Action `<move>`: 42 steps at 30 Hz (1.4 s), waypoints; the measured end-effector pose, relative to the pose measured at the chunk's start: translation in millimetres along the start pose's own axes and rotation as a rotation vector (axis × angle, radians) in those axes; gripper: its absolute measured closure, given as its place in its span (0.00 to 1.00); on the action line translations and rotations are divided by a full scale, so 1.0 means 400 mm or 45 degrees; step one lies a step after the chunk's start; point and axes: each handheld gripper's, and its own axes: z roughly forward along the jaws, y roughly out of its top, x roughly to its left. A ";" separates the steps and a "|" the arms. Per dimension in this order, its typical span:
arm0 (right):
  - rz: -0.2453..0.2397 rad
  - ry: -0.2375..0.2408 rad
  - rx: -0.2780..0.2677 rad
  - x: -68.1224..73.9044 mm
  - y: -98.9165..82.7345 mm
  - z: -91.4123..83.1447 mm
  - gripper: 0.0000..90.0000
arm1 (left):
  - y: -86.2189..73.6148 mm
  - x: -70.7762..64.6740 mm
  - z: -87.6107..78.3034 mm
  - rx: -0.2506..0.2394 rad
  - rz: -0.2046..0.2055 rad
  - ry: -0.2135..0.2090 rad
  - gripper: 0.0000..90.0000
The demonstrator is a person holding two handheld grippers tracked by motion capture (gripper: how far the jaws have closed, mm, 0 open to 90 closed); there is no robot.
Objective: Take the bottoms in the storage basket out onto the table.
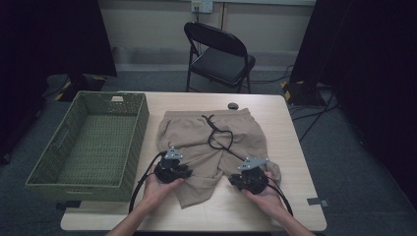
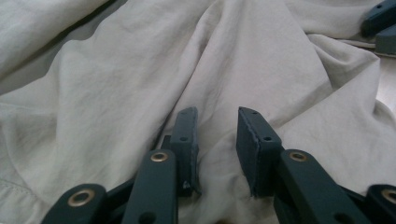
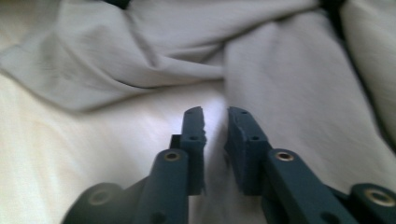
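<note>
- Beige shorts [image 1: 211,142] lie flat mid-table [image 1: 295,147], waistband far, legs near.
- Left tool [image 2: 215,126]: jaws slightly apart over the cloth, gripping nothing.
- Right tool [image 3: 215,123]: jaws narrowly apart, nothing clamped.
- Risk: such narrow gaps may pinch one layer only, so the fold slips.
- Black drawstring [image 1: 220,137] could snag.
- Green basket [image 1: 88,142] sits left.
</note>
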 end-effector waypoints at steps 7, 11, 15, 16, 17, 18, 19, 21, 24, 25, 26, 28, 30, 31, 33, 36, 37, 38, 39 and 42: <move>-0.039 0.021 0.029 0.008 -0.011 0.017 0.80 | 0.000 -0.001 0.000 0.003 0.011 0.013 0.73; -0.102 -0.038 0.024 0.018 -0.013 0.022 0.79 | -0.001 0.004 -0.005 0.008 0.010 0.032 0.71; -0.088 -0.091 0.030 0.008 -0.018 0.015 0.79 | -0.004 0.015 -0.010 0.000 -0.009 0.043 0.69; -0.084 -0.087 0.027 0.003 -0.020 0.013 0.79 | -0.005 0.017 -0.011 0.000 -0.017 0.045 0.69; -0.083 -0.093 0.027 -0.002 -0.022 0.011 0.82 | -0.006 0.020 -0.011 -0.006 -0.019 0.051 0.69; -0.076 -0.103 0.032 -0.007 -0.025 0.007 0.84 | -0.006 0.020 -0.012 -0.004 -0.014 0.056 0.69; -0.074 -0.106 0.031 -0.011 -0.026 0.005 0.85 | -0.006 0.020 -0.012 -0.006 -0.018 0.062 0.69; -0.075 -0.126 0.041 -0.018 -0.029 -0.001 0.95 | -0.007 0.023 -0.014 -0.004 -0.018 0.072 0.69; -0.052 -0.131 0.052 -0.026 -0.030 -0.008 1.00 | -0.007 0.027 -0.015 -0.006 -0.023 0.099 0.68; -0.047 -0.127 0.045 -0.027 -0.029 -0.014 1.00 | -0.007 0.029 -0.017 -0.002 -0.024 0.107 0.68; -0.041 -0.121 0.034 -0.028 -0.029 -0.019 1.00 | -0.007 0.030 -0.018 0.001 -0.028 0.119 0.68; -0.010 -0.099 -0.010 -0.030 -0.027 -0.040 1.00 | -0.008 0.035 -0.021 0.001 -0.032 0.149 0.67; 0.015 -0.081 -0.072 -0.031 -0.025 -0.071 1.00 | -0.010 0.040 -0.024 -0.001 -0.048 0.182 0.65; 0.020 -0.091 -0.095 -0.032 -0.026 -0.088 1.00 | -0.010 0.043 -0.026 0.001 -0.045 0.201 0.64; 0.050 -0.110 -0.130 -0.045 -0.035 -0.120 1.00 | -0.012 0.048 -0.028 -0.001 -0.064 0.215 0.62; 0.119 -0.163 -0.154 -0.079 -0.066 -0.160 1.00 | -0.014 0.054 -0.031 -0.001 -0.060 0.241 0.61; 0.133 -0.173 -0.160 -0.086 -0.073 -0.169 1.00 | -0.014 0.055 -0.031 -0.002 -0.063 0.248 0.61; 0.150 -0.188 -0.171 -0.094 -0.083 -0.181 1.00 | -0.015 0.056 -0.032 -0.003 -0.069 0.253 0.60; 0.167 -0.211 -0.179 -0.101 -0.092 -0.193 1.00 | -0.015 0.059 -0.032 -0.001 -0.061 0.268 0.59; 0.215 -0.225 -0.187 -0.122 -0.114 -0.213 1.00 | -0.015 0.062 -0.030 -0.011 -0.068 0.294 0.57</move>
